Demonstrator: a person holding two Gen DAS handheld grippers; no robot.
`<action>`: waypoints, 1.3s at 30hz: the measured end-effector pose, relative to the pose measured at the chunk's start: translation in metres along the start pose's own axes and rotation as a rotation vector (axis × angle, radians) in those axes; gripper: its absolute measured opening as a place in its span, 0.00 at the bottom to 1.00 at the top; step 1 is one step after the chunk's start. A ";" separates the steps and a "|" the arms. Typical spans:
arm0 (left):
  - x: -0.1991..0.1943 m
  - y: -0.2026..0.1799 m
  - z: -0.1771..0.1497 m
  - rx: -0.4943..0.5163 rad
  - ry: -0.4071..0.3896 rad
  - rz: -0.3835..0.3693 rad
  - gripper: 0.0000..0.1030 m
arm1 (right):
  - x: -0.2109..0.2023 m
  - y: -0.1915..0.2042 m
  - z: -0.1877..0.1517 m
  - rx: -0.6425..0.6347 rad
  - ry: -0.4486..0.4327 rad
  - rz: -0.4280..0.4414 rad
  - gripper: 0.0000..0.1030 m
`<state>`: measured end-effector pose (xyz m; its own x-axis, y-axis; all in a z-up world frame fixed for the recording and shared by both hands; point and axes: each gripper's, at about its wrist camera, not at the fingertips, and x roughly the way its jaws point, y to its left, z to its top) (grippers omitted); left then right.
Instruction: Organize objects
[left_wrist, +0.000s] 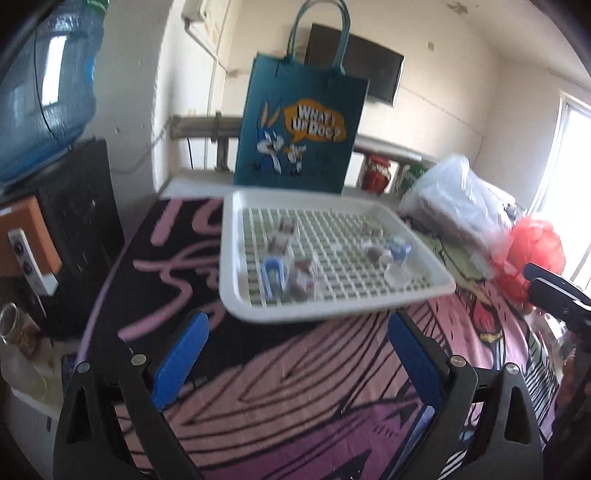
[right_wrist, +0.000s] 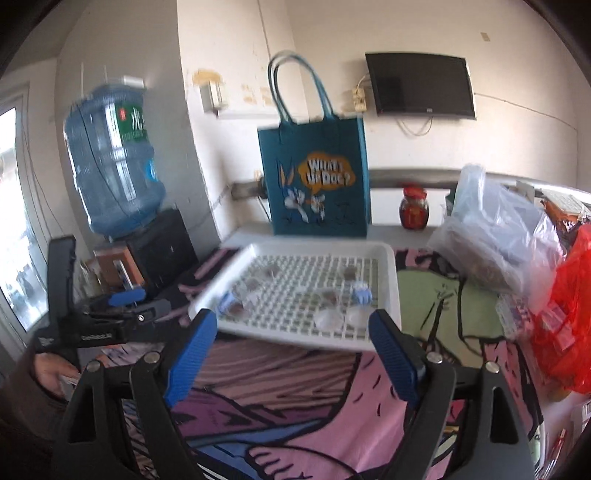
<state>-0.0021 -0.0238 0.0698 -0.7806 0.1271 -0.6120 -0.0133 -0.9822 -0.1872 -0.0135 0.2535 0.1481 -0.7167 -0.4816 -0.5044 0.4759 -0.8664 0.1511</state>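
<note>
A white slotted tray (left_wrist: 334, 254) lay on the patterned blanket (left_wrist: 295, 387) of what looked like a bed, in front of a blue tote bag (left_wrist: 301, 125). On its grid were scattered small wrapped items (left_wrist: 273, 275), blurred, among them blue-and-white and brownish packets and a clear round piece (left_wrist: 399, 275). These were judged light, crinkly and apt to slip; each would best be pinched across its short width. The tray itself was judged stiff and light, best taken by its raised rim.

The left hand-held gripper (left_wrist: 299, 365) was seen wide open with nothing between its blue pads, just short of the tray's near edge. The right hand-held gripper (right_wrist: 295, 354) was likewise open and empty, its tips at the near rim.

Only the right wrist view showed the wall-mounted screen (right_wrist: 421, 85) in full, the red-lidded jar (right_wrist: 415, 208) clearly and the left hand-held gripper from the side; the left view alone showed a glass jar (left_wrist: 16, 328) at the far left.
</note>
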 end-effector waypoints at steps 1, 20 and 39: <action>0.007 -0.002 -0.006 0.006 0.027 0.005 0.95 | 0.008 0.001 -0.007 -0.008 0.022 -0.015 0.83; 0.068 -0.025 -0.033 0.119 0.226 0.092 0.95 | 0.102 -0.007 -0.066 -0.038 0.261 -0.193 0.83; 0.078 -0.031 -0.036 0.152 0.271 0.111 0.99 | 0.118 -0.024 -0.070 0.043 0.362 -0.259 0.83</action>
<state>-0.0399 0.0213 0.0004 -0.5878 0.0302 -0.8085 -0.0465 -0.9989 -0.0035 -0.0736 0.2271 0.0254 -0.5809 -0.1774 -0.7944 0.2770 -0.9608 0.0120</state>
